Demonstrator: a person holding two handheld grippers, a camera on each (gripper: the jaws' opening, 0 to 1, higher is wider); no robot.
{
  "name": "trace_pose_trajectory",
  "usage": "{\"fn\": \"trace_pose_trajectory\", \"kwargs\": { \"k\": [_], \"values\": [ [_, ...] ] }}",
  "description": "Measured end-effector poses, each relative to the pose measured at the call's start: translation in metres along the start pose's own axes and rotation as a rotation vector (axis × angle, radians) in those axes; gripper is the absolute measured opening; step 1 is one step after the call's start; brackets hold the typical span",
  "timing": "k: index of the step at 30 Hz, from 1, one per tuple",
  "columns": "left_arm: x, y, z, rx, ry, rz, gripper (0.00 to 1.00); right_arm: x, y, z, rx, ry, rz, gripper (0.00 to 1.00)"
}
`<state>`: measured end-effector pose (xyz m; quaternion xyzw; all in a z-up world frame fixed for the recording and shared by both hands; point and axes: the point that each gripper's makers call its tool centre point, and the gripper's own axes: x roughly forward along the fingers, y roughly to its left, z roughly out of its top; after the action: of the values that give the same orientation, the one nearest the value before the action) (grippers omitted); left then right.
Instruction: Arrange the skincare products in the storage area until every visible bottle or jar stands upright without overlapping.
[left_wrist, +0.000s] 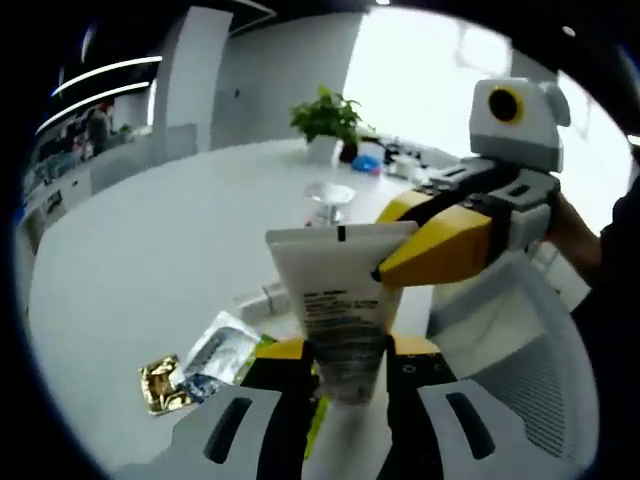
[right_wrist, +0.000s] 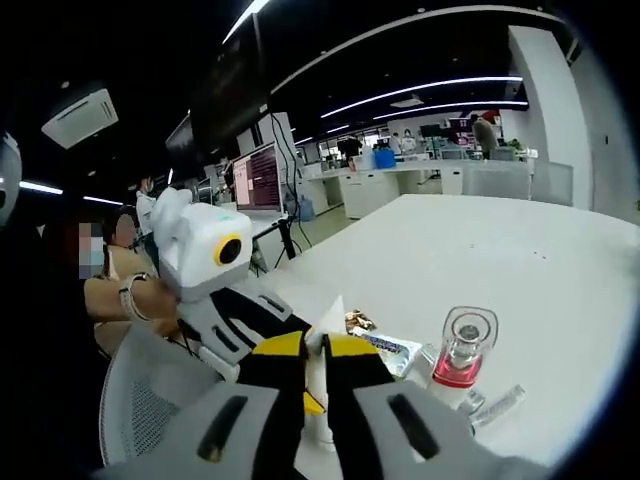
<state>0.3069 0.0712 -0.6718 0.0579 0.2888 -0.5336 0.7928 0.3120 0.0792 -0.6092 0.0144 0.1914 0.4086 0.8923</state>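
Two tools: both clenched on one white tube.
Left tool (left_wrist: 345, 375): grips the tube (left_wrist: 338, 305) at its lower end, frame centre.
Right tool (left_wrist: 405, 262): pinches the tube's flat top edge from right.
Bench (left_wrist: 150, 260): foil sachets (left_wrist: 195, 368) lower left, clear-capped pink bottle (right_wrist: 462, 362) upright lower right in right gripper view.

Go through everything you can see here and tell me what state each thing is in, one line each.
White tube: held off the table, clamped by both grippers.
Left gripper: shut on the tube's lower end.
Right gripper: shut on the tube's flat upper end.
Pink-based bottle: standing upright on the table.
Sachets: lying flat on the table.
Clear vial: lying on its side.
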Motion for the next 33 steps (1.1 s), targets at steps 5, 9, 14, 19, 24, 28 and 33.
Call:
{"fn": "trace_pose_trajectory", "kwargs": {
  "k": [5,9,14,19,24,28,33],
  "values": [
    [0.0,0.004,0.001,0.012,-0.003,0.015,0.24,0.003,-0.001,0.001,-0.01,0.0,-0.005,0.06],
    [0.0,0.008,0.002,0.052,0.001,0.032,0.24,0.004,-0.003,0.002,-0.02,0.004,-0.01,0.06],
    [0.0,0.012,0.004,0.1,0.005,0.048,0.24,0.006,-0.006,0.002,-0.031,0.009,-0.018,0.06],
    [0.0,0.016,0.005,0.147,0.0,0.066,0.24,0.008,-0.008,0.002,-0.045,0.015,-0.025,0.06],
    [0.001,0.023,0.007,0.218,0.013,0.103,0.25,0.009,-0.009,0.001,-0.06,0.023,-0.034,0.06],
    [0.003,0.027,0.009,0.224,0.006,0.1,0.25,0.01,-0.013,0.002,-0.091,0.025,-0.055,0.05],
    [0.003,0.028,0.008,0.231,-0.014,0.106,0.27,0.01,-0.013,0.002,-0.099,0.023,-0.062,0.05]
  ]
}}
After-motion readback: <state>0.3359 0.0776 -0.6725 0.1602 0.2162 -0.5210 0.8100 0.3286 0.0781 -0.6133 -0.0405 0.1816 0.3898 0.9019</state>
